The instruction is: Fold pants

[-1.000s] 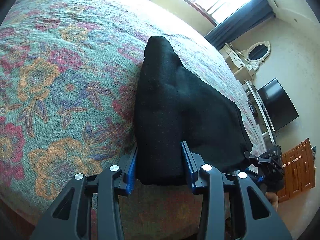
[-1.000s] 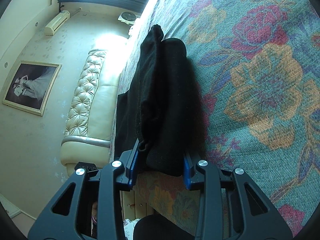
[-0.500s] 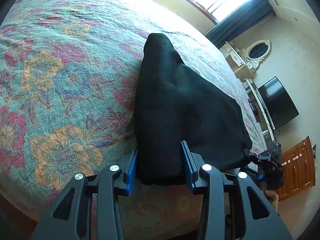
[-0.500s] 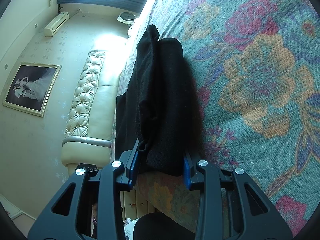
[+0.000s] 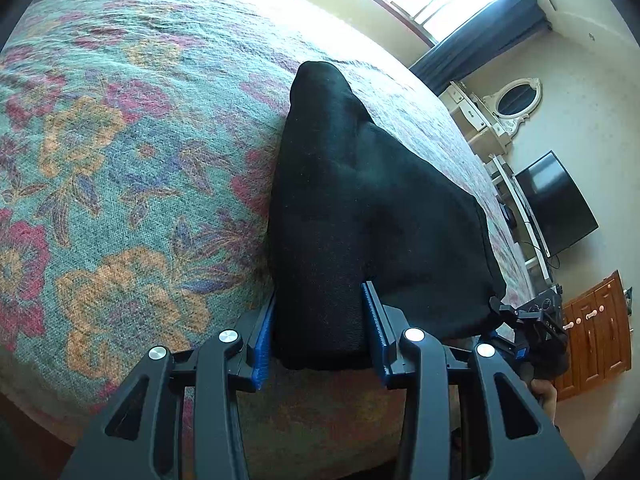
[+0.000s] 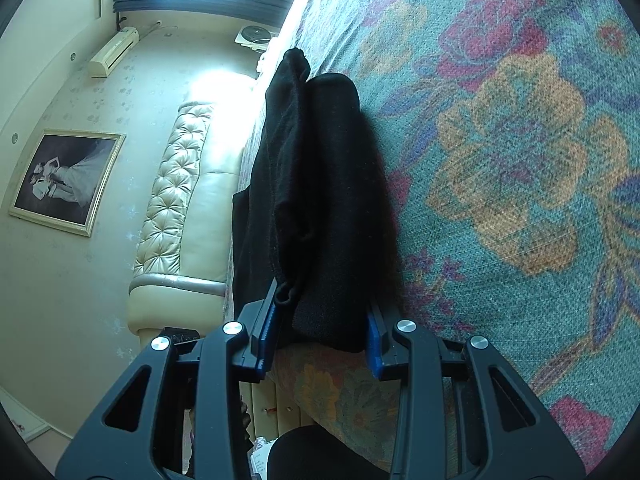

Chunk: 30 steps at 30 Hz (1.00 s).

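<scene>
Left tongs [image 5: 320, 326], right tongs [image 6: 320, 326] each pinch black pants [image 5: 348, 208] (bunched) over bedspread [image 5: 120, 160]

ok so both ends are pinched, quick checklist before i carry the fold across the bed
1. Left hand-held gripper shut on the black pants: ok, cloth fills the gap between the fingers.
2. Right hand-held gripper shut on the pants: ok, though one layer bunches at its left finger.
3. All layers caught in each grip: cannot tell, the cloth is too dark to separate.
4. Floral bedspread ahead flat, nothing on it: ok in the part visible.
5. Fabric between the grippers taut: not ok, it humps up in a loose ridge.
6. Loose panel hanging off the bed edge on the headboard side: not ok.
</scene>
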Each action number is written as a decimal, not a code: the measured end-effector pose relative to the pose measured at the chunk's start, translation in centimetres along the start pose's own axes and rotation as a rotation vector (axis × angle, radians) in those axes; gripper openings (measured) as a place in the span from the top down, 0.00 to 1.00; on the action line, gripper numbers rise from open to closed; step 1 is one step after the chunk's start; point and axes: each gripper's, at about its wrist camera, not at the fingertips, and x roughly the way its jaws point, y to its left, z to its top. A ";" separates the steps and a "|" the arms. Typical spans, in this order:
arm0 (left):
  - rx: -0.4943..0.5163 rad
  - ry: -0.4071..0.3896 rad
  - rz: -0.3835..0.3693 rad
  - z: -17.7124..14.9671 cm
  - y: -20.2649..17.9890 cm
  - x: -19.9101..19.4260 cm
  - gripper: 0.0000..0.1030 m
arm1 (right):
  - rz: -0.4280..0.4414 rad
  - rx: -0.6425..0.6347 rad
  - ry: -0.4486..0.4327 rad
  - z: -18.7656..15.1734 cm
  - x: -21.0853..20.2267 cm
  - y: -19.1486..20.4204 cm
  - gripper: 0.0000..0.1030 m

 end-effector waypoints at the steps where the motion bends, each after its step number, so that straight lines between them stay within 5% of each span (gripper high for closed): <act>1: 0.000 0.000 -0.001 0.0 0.0 0.0 0.61 | 0.002 0.000 0.000 0.0 0.0 -0.1 0.66; 30: 0.011 0.002 -0.007 -0.2 -0.2 0.3 0.60 | 0.010 0.001 0.001 -0.4 -1.0 -0.6 0.66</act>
